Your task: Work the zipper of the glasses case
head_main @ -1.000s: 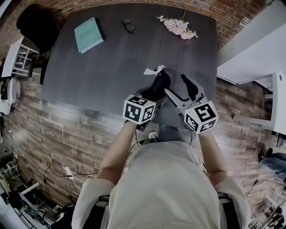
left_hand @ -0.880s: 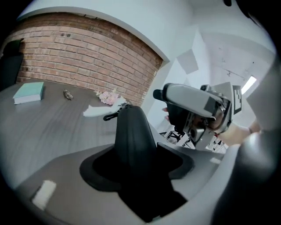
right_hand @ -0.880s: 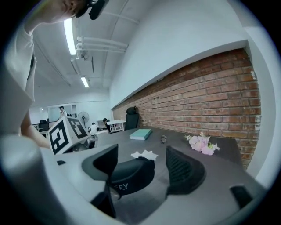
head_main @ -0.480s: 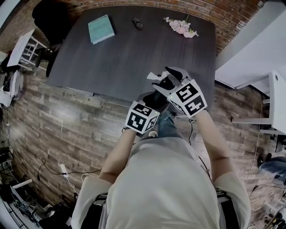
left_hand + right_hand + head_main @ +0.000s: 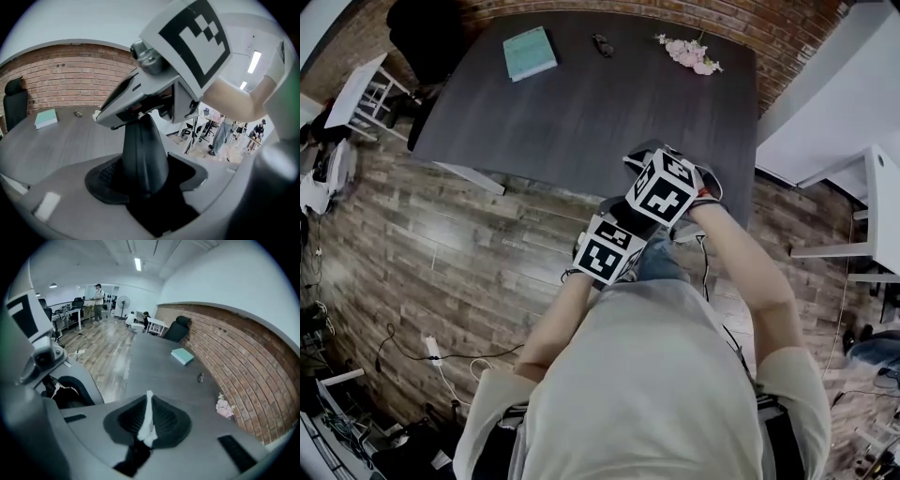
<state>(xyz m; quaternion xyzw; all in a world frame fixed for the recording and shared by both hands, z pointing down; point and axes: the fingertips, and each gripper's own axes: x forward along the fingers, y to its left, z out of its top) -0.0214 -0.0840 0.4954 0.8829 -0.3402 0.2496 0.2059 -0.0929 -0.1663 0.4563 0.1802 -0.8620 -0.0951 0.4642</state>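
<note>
The glasses case (image 5: 144,150) is off the table (image 5: 581,112), held up in front of the person close to the table's near edge. The left gripper (image 5: 143,187) has its jaws spread wide around the dark case, pads pressed on its sides, the tapered end sticking up. The right gripper (image 5: 149,427) has just been closing and now pinches a thin white strip (image 5: 149,406) — likely the zipper's pull tag. The case looks light, with a fairly stiff shell, so a firm squeeze across the body should hold it. The tag is soft, narrow and easy to lose — best gripped low, near its root, and pulled along the zipper line.
</note>
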